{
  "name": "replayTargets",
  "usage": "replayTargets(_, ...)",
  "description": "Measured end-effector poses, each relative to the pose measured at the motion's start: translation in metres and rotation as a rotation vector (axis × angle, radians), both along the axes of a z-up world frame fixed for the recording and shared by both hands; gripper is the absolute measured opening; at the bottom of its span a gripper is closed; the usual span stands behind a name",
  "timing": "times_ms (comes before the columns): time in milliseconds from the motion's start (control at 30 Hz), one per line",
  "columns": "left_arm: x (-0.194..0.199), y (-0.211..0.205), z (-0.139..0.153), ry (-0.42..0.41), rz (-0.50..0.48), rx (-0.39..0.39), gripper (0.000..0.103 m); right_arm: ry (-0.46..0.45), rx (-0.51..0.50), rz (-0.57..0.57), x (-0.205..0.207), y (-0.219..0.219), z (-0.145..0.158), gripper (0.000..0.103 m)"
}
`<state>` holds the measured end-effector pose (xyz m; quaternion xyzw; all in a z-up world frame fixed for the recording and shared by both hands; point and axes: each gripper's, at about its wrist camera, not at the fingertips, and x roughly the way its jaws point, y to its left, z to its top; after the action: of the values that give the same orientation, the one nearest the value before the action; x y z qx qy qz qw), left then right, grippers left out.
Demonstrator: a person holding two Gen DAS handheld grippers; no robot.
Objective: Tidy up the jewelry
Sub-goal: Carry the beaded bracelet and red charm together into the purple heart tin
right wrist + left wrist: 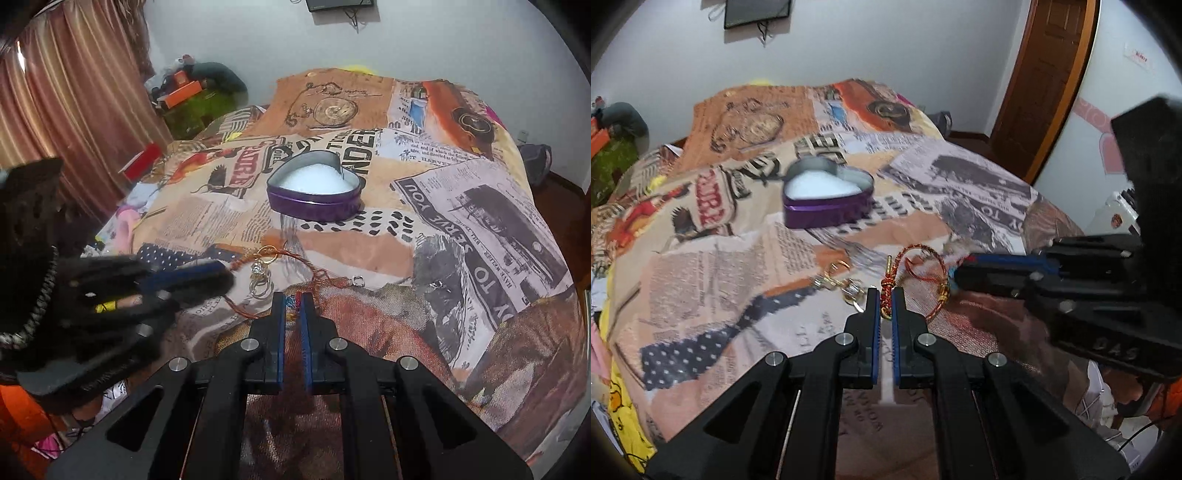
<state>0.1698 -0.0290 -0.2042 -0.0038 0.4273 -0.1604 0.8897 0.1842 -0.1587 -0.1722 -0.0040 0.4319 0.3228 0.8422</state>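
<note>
A: In the left wrist view the right tool is smeared by motion, and its body runs off the right edge.

B: Same the other way: the left tool is a dark blur, cut off at the left edge.

A: The red cord bracelet is partly hidden between the pads.

B: The gold trinkets are too small and blurred to name. The screen on the wall is cut by the top edge.

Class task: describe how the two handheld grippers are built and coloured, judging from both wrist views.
Both the left gripper and the right gripper are black plastic linkages with silver round pivot pins and two straight parallel fingers faced with blue ribbed pads. The right gripper's body bears raised letters.
</note>
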Motion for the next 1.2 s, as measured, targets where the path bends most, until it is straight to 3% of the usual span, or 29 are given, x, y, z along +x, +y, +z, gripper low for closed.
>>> replayTargets(200, 0.004, -0.005, -0.014, 0.035, -0.006, 0.021, 0.004, -0.019, 0.026, -0.012, 0.000, -0.008, 0.010, 0.007)
replayTargets(433, 0.003, 0.008, -0.010, 0.027, 0.031, 0.023, 0.004, -0.069, 0.066, -0.030, 0.001, -0.016, 0.034, 0.007)
replayTargets(833, 0.008, 0.043, 0.043, -0.133, 0.112, 0.021, 0.004, -0.088, 0.053, -0.047, 0.025, -0.005, 0.035, 0.007)
replayTargets(1200, 0.059, 0.059, 0.064, -0.211, 0.164, 0.043, 0.004, -0.216, 0.084, -0.051, 0.069, 0.020, 0.078, 0.007)
